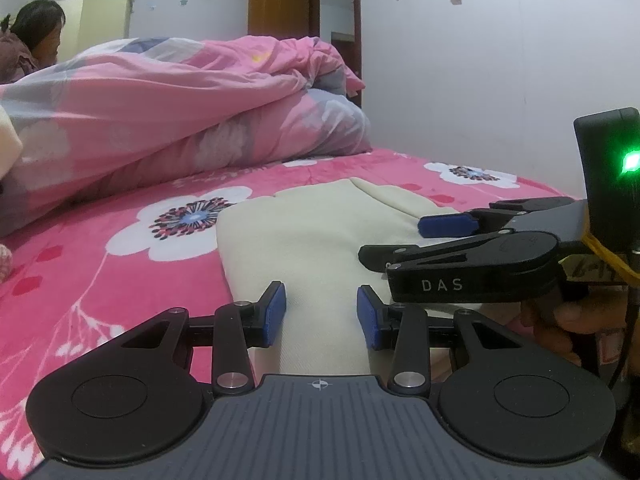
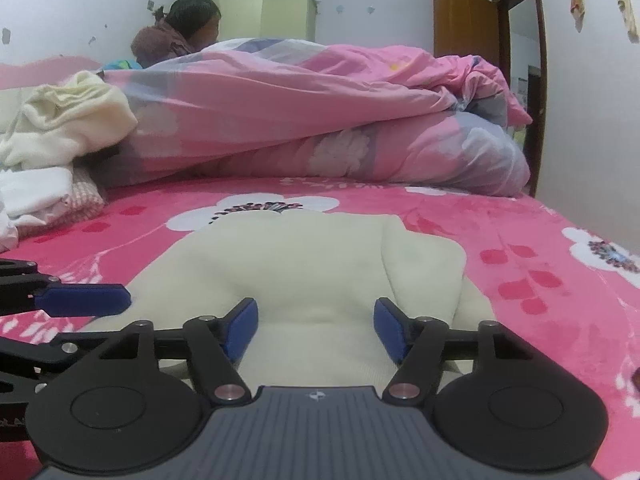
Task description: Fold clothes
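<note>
A bed covered by a bright pink fleece sheet with white flowers (image 2: pixel 520 248) fills the room. At its far side lies a rumpled pink and grey floral quilt (image 2: pixel 320 120). Beyond the quilt rise pale lilac walls (image 1: pixel 460 72), a brown wooden door (image 1: pixel 276 4) standing open, and a pale yellow wardrobe (image 2: pixel 284 16).

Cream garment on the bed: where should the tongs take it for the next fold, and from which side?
Probably the near edge of the cream garment, coming in low from the near side. It lies flat on the pink floral sheet, and both the left tongs and right tongs are open over that edge.
</note>
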`<state>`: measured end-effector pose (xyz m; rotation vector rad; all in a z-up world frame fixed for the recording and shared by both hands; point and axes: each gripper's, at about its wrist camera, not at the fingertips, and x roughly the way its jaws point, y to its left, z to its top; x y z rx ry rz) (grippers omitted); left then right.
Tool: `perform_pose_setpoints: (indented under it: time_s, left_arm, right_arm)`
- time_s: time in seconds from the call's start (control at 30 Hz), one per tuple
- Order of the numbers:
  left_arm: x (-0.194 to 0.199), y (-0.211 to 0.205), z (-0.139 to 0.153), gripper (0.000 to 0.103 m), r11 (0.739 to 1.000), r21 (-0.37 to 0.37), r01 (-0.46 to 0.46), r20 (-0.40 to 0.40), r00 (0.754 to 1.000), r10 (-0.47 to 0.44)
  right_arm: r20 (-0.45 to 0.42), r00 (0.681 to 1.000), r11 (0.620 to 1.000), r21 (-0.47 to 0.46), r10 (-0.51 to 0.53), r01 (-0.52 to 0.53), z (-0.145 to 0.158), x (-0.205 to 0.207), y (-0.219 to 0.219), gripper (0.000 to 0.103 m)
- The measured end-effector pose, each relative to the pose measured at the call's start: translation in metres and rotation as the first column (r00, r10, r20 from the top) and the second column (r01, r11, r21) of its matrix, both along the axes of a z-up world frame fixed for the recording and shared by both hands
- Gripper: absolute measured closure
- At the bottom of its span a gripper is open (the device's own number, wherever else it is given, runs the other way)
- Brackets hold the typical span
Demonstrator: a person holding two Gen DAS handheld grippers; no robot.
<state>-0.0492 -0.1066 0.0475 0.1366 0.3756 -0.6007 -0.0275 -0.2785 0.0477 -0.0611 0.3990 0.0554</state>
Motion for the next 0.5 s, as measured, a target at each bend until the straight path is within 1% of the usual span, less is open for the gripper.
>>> perform_pose_setpoints:
  time_s: [0.13,0.23,0.27,0.5]
  left_arm:
    - [0.0004,0.0004,0.0003,0.064,1.000,-0.002,0.000,-0.001,1.000,0.000]
    - [0.0009,0.0008,0.0007,0.063,1.000,-0.003,-0.001,-0.001,1.000,0.001]
    - [0.0009,0.0014,0.0005,0.063,1.000,-0.005,-0.001,-0.002,1.000,0.001]
    - [0.0006,0.0032,0.0004,0.063,1.000,-0.007,-0.002,-0.002,1.000,0.002]
  right_arm:
    - [0.000,1.000,1.000,-0.004,0.001,-0.001,-0.0001,-0.0005,0.0002,0.029]
    - [-0.006,1.000,0.999,0.019,0.028,-0.028,0.0003,-0.0001,-0.0029,0.020]
    - [-0.008,0.999,0.999,0.022,0.033,-0.033,0.0005,0.0002,-0.0031,0.018]
    - [-0.007,0.999,0.999,0.024,0.033,-0.033,0.0005,0.0003,-0.0020,0.018]
